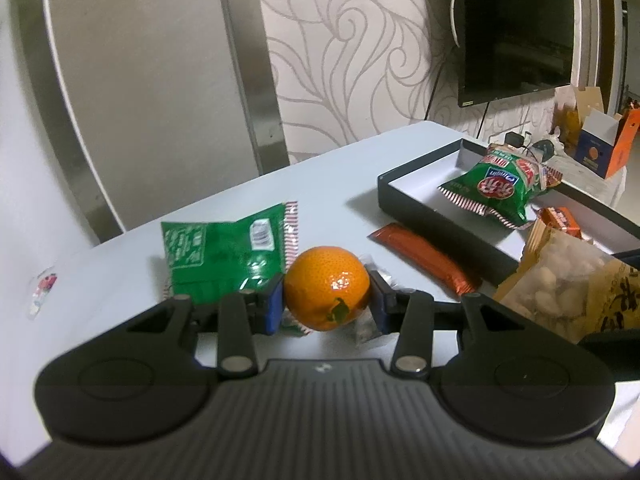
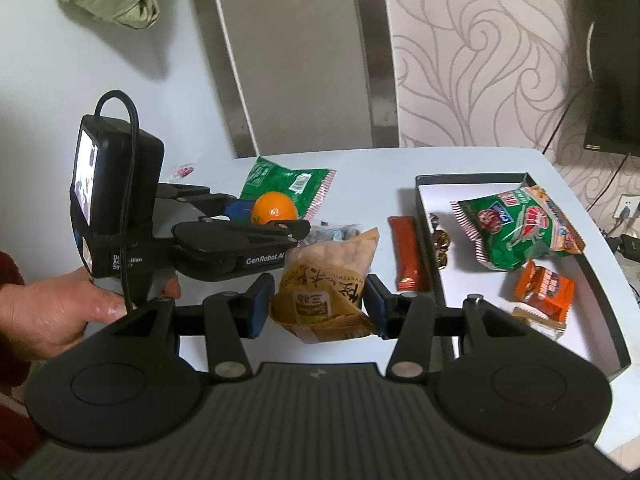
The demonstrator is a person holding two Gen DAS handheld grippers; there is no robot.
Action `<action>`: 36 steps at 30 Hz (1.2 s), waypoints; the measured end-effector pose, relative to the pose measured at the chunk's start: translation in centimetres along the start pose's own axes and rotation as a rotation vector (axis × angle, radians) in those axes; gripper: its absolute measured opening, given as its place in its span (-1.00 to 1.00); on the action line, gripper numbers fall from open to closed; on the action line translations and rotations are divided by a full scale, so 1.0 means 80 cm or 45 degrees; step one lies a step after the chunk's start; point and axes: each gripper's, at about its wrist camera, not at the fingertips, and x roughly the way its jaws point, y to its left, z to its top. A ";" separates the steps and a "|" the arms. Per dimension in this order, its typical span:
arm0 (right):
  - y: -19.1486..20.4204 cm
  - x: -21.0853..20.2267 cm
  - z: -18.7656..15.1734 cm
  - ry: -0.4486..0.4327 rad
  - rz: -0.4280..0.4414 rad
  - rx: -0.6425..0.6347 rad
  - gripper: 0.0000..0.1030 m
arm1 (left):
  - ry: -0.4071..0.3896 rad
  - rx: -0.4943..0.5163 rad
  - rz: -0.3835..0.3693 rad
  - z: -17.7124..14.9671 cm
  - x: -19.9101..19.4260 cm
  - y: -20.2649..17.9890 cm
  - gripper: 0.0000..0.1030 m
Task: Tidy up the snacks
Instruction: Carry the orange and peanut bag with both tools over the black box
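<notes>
A: Where's the orange (image 1: 326, 288)?
B: Clamped between the blue pads of the left tongs (image 1: 327, 300), above the bench (image 1: 120, 272), in front of a green packet (image 1: 224, 256). Round, glossy, green stem scar.
A: And the right tongs (image 2: 318, 304)?
B: Closed on a tan nut bag (image 2: 328, 280), near the black tray (image 2: 600, 320).

Green packet (image 1: 224, 256) partly hidden behind orange (image 1: 326, 288); television (image 1: 516, 28) cut off at top edge; small wrapper (image 1: 42, 290) at table's edge too blurred to identify.
</notes>
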 end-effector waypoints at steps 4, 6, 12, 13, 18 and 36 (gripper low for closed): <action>-0.010 -0.007 -0.002 -0.012 -0.018 0.017 0.07 | -0.011 0.020 -0.016 0.009 0.004 -0.012 -0.11; -0.015 -0.011 -0.002 -0.016 -0.027 0.028 0.07 | -0.016 0.025 -0.028 0.013 0.007 -0.018 -0.11; -0.032 -0.019 -0.003 -0.023 -0.060 0.048 0.07 | -0.027 0.042 -0.059 0.024 0.016 -0.038 -0.11; -0.036 -0.021 -0.003 -0.023 -0.067 0.054 0.07 | -0.028 0.046 -0.065 0.025 0.018 -0.042 -0.11; -0.053 -0.028 -0.004 -0.028 -0.094 0.075 0.07 | -0.036 0.061 -0.095 0.034 0.027 -0.059 -0.11; -0.118 -0.042 -0.007 -0.044 -0.192 0.144 0.07 | -0.093 0.122 -0.186 0.073 0.057 -0.116 -0.11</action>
